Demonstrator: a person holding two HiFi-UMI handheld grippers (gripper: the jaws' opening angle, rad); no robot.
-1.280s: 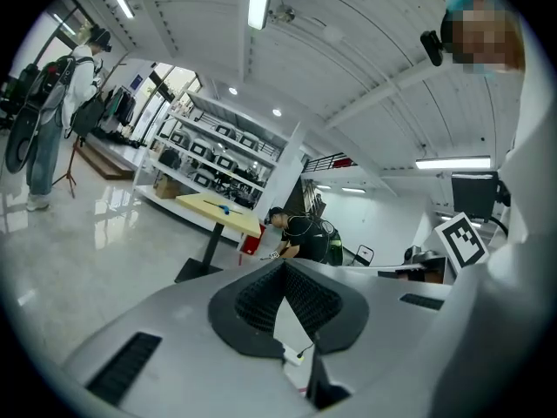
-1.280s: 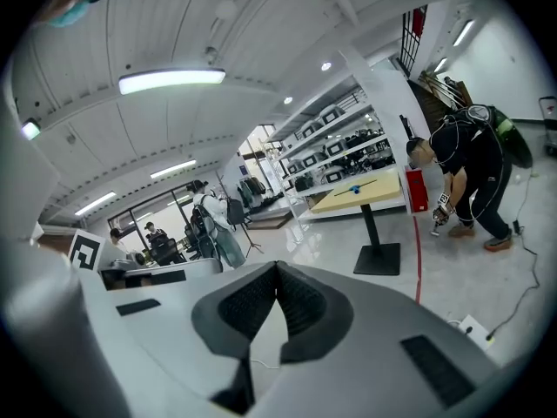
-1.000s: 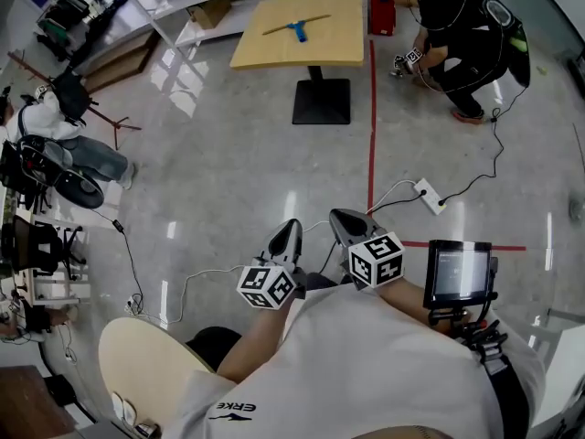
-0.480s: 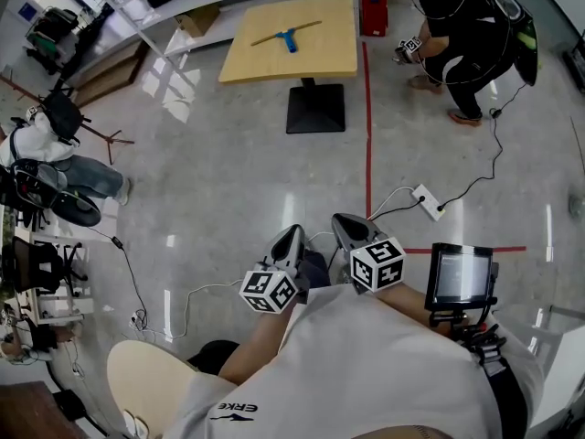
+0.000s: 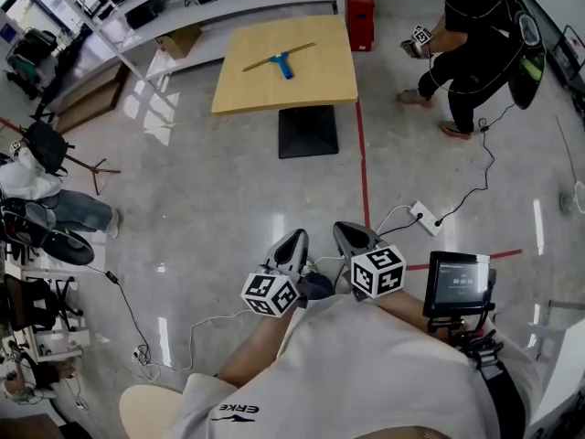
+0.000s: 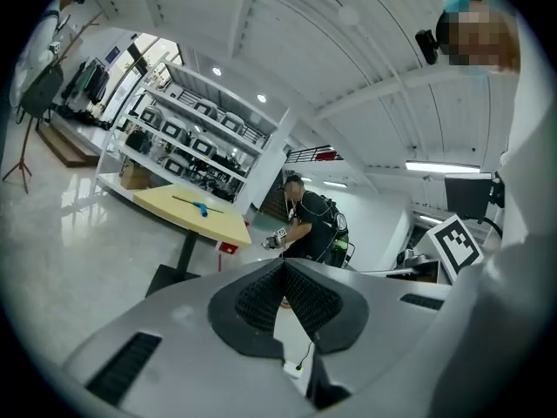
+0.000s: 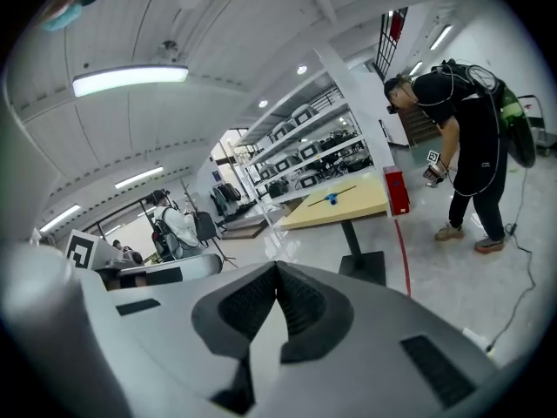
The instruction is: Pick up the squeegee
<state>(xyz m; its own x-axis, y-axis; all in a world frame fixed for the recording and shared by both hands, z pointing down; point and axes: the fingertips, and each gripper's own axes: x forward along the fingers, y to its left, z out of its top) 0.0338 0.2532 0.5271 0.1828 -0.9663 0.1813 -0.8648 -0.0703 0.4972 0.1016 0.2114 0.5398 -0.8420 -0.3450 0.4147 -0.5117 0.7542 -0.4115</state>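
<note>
1. There's the squeegee [image 5: 279, 60], lying flat on the yellow table [image 5: 315, 82] at the far end of the room. It has a blue handle and a long thin blade slanting across the top, and nothing is touching it.
2. The table stands on a single post over a dark square base [image 5: 306, 132]. A red box [image 5: 359, 15] sits on the floor [image 5: 228, 199] just beside its far right corner.
3. Behind and left of the table is white shelving [image 5: 196, 3] loaded with equipment, with a cardboard box [image 5: 179, 41] on the lowest level.
4. Right of the table a person in dark clothes [image 5: 475, 35] is bent forward, with a marker cube [image 5: 420, 37] at one hand.
5. A red tape line [image 5: 363, 176] runs down the glossy grey floor from the table toward the near edge, and a white power strip [image 5: 422, 218] lies just right of it.
6. Down at the near edge, both grippers are held close to the body, side by side. They are well apart from the table and pointing across the floor toward it.
7. Left gripper [image 5: 294, 238]: the jaws are pressed together, the ribbed pads meet at the tip, and nothing is between them.
8. Right gripper [image 5: 345, 230]: same story, jaws closed tip to tip and empty. In its own view the table and squeegee sit far off above the jaws.
9. A small screen [image 5: 455, 282] on a mount sits at the wearer's right side.
</note>
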